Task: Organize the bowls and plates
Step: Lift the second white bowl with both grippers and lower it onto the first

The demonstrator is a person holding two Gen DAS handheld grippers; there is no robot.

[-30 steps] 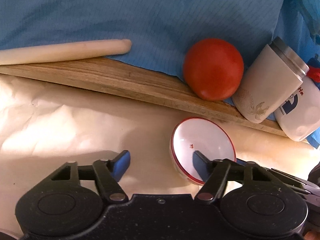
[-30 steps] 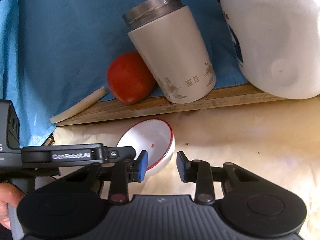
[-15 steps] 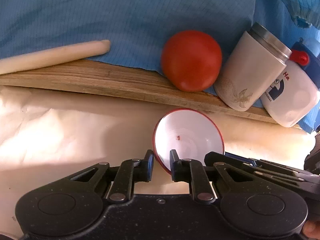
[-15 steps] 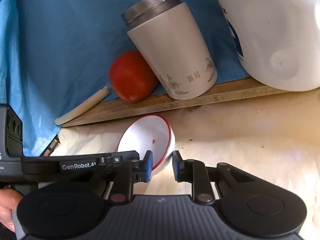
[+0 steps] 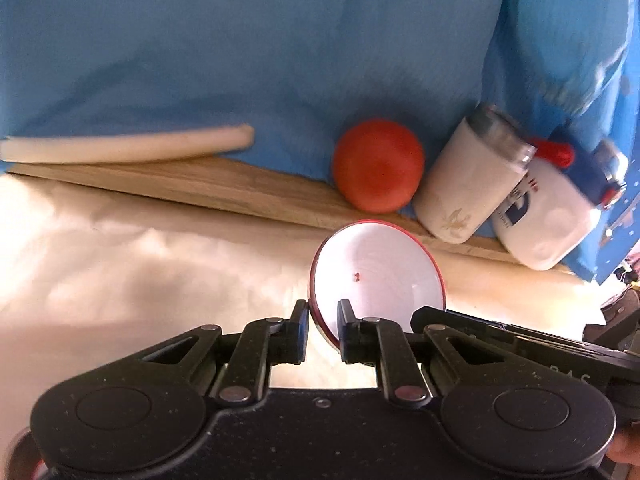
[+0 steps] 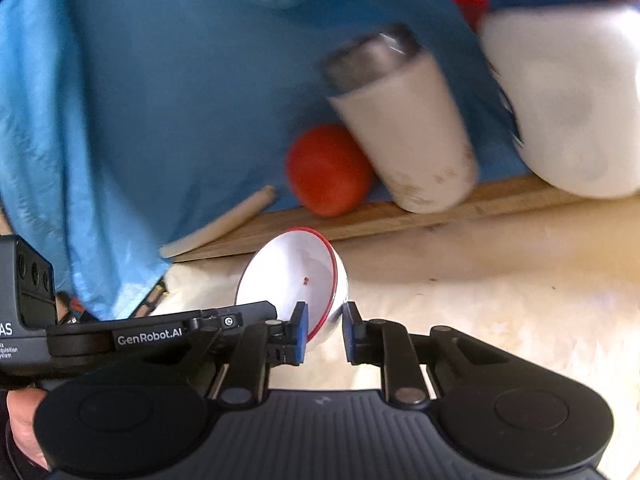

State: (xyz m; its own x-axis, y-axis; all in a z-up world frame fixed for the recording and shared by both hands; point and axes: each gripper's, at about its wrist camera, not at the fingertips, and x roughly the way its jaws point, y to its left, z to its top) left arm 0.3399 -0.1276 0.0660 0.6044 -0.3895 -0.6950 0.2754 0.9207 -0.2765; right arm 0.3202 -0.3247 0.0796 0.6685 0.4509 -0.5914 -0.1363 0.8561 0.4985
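A small white bowl with a red rim [image 5: 380,272] hangs tilted above the cream-covered table, its opening facing the cameras. My left gripper [image 5: 322,320] is shut on its left rim, one pad inside and one outside. In the right wrist view the same bowl [image 6: 296,268] is pinched at its right wall by my right gripper [image 6: 326,324], also shut on it. The left gripper's finger [image 6: 224,322] reaches in from the left there. A tiny red mark sits inside the bowl.
Along the back runs a wooden board [image 5: 224,188] against blue cloth [image 5: 240,52]. On it lie a pale rod [image 5: 128,146], a red ball-like fruit [image 5: 378,166], a white tumbler with a steel rim [image 5: 468,184] and a white jug with a red cap [image 5: 548,220].
The left jaws went from wide open to shut on the bowl's rim, and the right jaws narrowed onto it. Both grippers rose with the bowl, which tipped up off the table.
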